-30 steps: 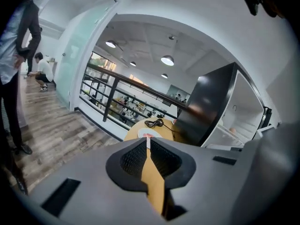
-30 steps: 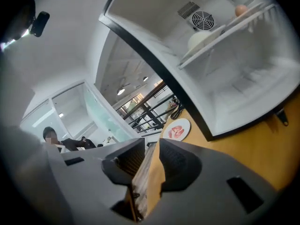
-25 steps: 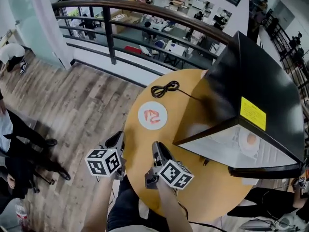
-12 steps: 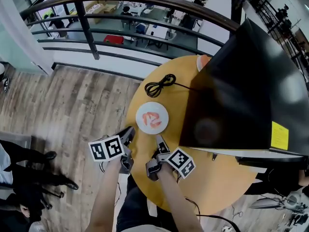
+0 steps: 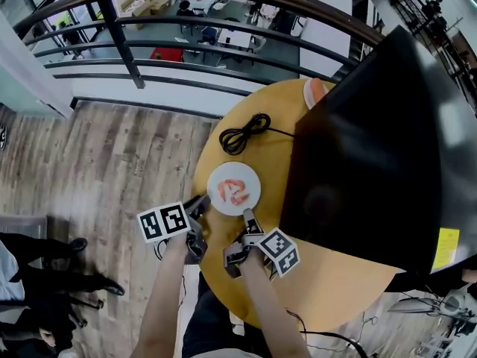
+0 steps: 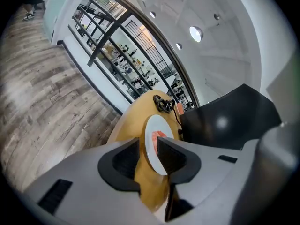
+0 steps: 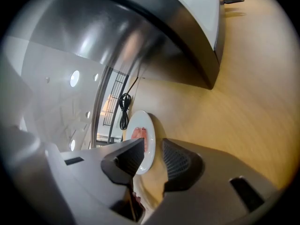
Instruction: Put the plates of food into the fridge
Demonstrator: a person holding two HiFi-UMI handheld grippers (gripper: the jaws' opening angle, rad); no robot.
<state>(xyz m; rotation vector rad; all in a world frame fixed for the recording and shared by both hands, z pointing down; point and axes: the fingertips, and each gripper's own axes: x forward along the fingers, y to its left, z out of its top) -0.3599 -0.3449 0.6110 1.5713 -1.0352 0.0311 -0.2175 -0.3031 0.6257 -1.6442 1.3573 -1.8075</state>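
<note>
The round wooden table (image 5: 328, 274) bears a white plate of food (image 5: 233, 189) just ahead of the left gripper (image 5: 198, 206) and the right gripper (image 5: 248, 218), a coiled black cable (image 5: 242, 133) beyond the plate, and a black fridge (image 5: 373, 140) to the right gripper's right.

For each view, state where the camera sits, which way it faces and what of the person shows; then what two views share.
Head view: on the person's head, facing steeply down at the table, plate and fridge; both forearms, left gripper and right gripper show.
Left gripper view: on the left gripper, facing the plate; its fingers have just been opening, nothing gripped.
Right gripper view: on the right gripper, facing the plate; its parted fingers show.
Shared: both gripper views show the plate and cable.
</note>
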